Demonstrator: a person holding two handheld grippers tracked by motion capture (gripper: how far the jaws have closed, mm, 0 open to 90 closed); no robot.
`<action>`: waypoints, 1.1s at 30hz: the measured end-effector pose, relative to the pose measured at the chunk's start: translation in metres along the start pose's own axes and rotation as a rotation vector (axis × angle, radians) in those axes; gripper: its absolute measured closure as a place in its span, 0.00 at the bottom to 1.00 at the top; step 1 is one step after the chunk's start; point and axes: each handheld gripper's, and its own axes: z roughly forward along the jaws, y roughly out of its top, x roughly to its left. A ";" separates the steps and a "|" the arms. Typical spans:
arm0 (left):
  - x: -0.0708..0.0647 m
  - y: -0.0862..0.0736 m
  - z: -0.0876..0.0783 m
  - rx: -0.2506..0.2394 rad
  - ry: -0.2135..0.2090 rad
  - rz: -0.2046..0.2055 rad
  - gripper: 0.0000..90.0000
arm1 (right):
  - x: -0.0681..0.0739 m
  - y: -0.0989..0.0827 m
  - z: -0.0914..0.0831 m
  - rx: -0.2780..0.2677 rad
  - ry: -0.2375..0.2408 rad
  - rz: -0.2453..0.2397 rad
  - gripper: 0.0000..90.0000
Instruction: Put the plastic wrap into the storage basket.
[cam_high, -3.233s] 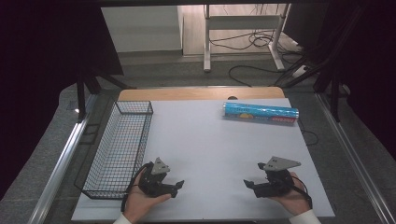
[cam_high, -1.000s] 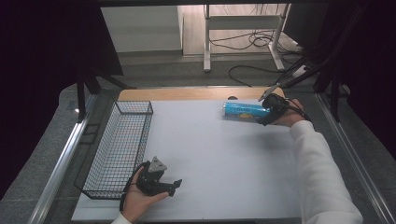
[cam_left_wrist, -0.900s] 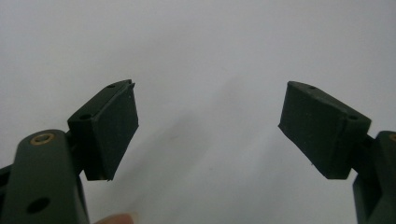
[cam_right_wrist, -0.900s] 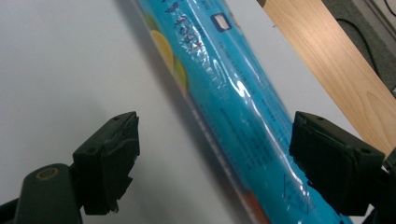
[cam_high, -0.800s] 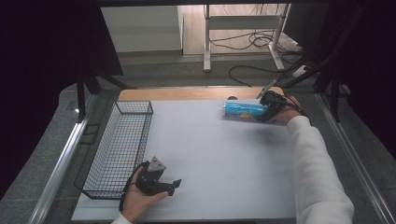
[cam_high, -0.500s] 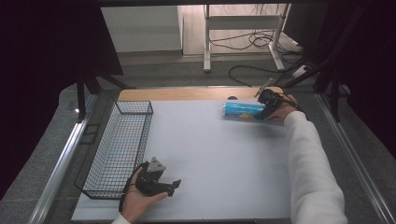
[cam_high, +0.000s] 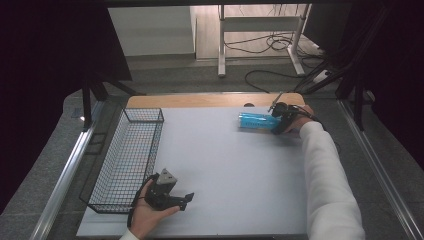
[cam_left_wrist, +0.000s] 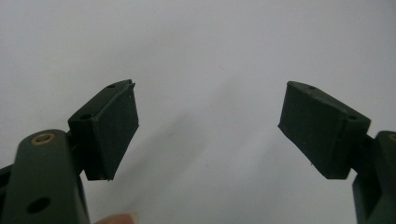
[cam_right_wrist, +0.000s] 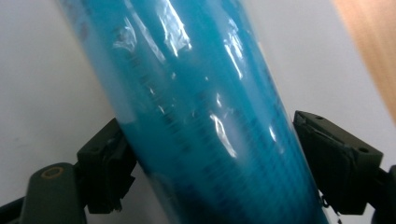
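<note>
Your right claw (cam_high: 278, 120) straddles the right end of the blue tube (cam_high: 256, 121), which lies on its side near the far edge of the desk (cam_high: 235, 170), just in front of the bare wooden strip. In the right claw view the jaws have just been closing with the tube (cam_right_wrist: 201, 121) between them. The left pad (cam_right_wrist: 105, 163) touches the wrap; the right pad (cam_right_wrist: 334, 163) appears to stand just clear, so the grip does not look complete.

Finish the squeeze across the round body. Keep both pads square to the tube's axis. Holding one end will probably let the free end sag, so lift slowly.

The tube is a long cylinder in glossy, wrinkled film with fine print; it is likely slippery and may roll. The desk cover is matte white. The wire basket (cam_high: 127, 160) at the left is an open black mesh.

Your left claw (cam_high: 167, 192) rests released on the desk, holding nothing.
</note>
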 end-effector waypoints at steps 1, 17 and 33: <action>0.000 0.000 0.000 0.000 0.000 0.000 0.21 | 0.000 0.000 0.000 0.000 0.000 0.000 0.20; 0.002 0.000 0.002 0.007 0.006 -0.001 0.21 | 0.008 0.004 -0.002 0.035 -0.010 -0.139 0.28; 0.002 0.000 0.001 0.001 0.003 -0.004 0.21 | 0.007 0.000 -0.013 0.084 -0.030 -0.166 0.35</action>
